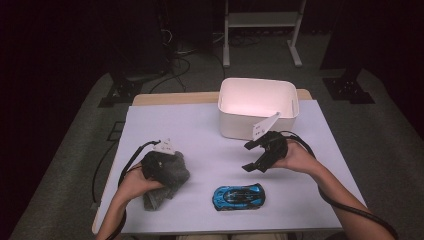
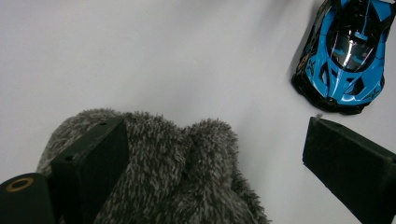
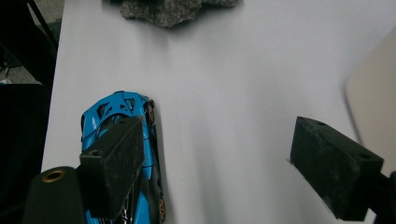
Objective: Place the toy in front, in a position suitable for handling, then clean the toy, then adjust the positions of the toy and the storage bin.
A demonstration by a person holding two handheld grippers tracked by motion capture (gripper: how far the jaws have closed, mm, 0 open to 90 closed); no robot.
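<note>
The high view takes in the white bin (image 1: 257,107) at the far side of the surface (image 1: 200,130). The left gripper (image 1: 159,165) rests over the grey furry cloth (image 2: 168,172), jaws apart, one on the fur. The right gripper (image 1: 255,156) hovers above the blue toy car (image 3: 122,154), jaws wide and empty.

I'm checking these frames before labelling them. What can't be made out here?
- High view: the grey furry cloth is partly covered by the left tool and hand.
- Left gripper view: the blue toy car is cut off by the top edge.
- High view: the white bin glares, so its floor is unreadable.
</note>
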